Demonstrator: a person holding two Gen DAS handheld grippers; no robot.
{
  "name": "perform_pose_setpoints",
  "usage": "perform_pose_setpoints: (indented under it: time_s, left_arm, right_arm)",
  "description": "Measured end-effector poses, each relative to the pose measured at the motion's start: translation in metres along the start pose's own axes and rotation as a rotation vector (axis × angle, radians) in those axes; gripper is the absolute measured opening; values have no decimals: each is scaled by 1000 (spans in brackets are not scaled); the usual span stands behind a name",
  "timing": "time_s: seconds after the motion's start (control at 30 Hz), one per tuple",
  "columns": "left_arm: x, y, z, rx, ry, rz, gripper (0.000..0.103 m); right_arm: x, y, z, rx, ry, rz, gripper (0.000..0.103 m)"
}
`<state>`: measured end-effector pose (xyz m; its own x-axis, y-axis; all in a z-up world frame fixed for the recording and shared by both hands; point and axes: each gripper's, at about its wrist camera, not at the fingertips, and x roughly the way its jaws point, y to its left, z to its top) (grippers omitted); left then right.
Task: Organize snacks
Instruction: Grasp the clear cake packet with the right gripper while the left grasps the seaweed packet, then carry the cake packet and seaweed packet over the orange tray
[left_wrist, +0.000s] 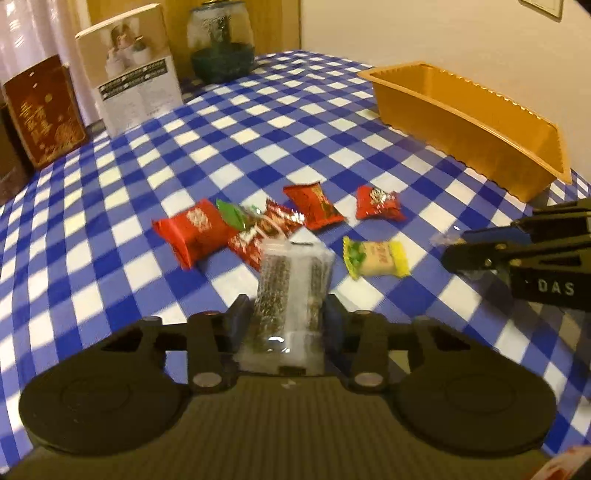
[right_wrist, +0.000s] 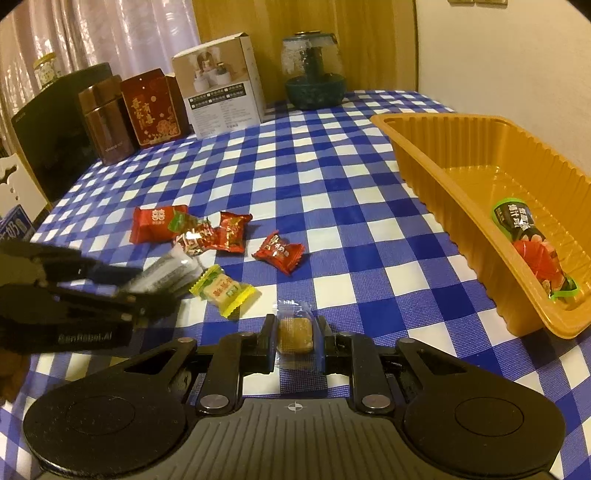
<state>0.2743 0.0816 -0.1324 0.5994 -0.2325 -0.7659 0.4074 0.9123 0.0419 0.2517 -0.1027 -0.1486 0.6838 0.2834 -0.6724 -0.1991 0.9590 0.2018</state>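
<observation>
My left gripper (left_wrist: 288, 314) is shut on a clear packet of dark seaweed snack (left_wrist: 291, 288), held above the checked tablecloth; it also shows in the right wrist view (right_wrist: 166, 275). My right gripper (right_wrist: 295, 328) is shut on a small clear-wrapped brown candy (right_wrist: 295, 334). Several red-wrapped snacks (left_wrist: 192, 232) lie in a loose group mid-table, with a yellow-and-white candy (left_wrist: 376, 256) beside them. The orange plastic tray (right_wrist: 424, 155) stands at the right and holds a green-black packet (right_wrist: 517, 221) and a red snack (right_wrist: 539, 258).
At the table's far edge stand a white carton (right_wrist: 221, 88), a red printed box (right_wrist: 151, 107), a brown canister (right_wrist: 103, 118) and a glass jar on a dark green base (right_wrist: 314, 70). A wall runs behind the tray.
</observation>
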Motion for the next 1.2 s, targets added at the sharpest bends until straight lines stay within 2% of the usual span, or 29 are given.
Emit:
perform_pose_setpoints:
  time_s: [0.13, 0.23, 0.47, 0.73, 1.0, 1.2]
  left_arm:
    - [-15, -11, -11, -98, 31, 54, 36]
    - [-26, -21, -24, -152, 26, 88, 36]
    - [-45, -38, -41, -231, 17, 145, 35]
    - [-77, -56, -46, -340, -43, 174, 35]
    - [-118, -89, -49, -404, -73, 182, 35]
    - [-144, -114, -52, -416, -84, 188, 35]
  right_arm:
    - [-6, 1, 1, -4, -8, 12, 20]
    - [-12, 2, 0, -7, -13, 22, 20]
    - [-26, 2, -5, -21, -20, 34, 20]
    - [-60, -1, -14, -32, -54, 41, 20]
    - [-105, -10, -30, -25, -73, 38, 20]
    - [-138, -19, -42, -15, -86, 40, 20]
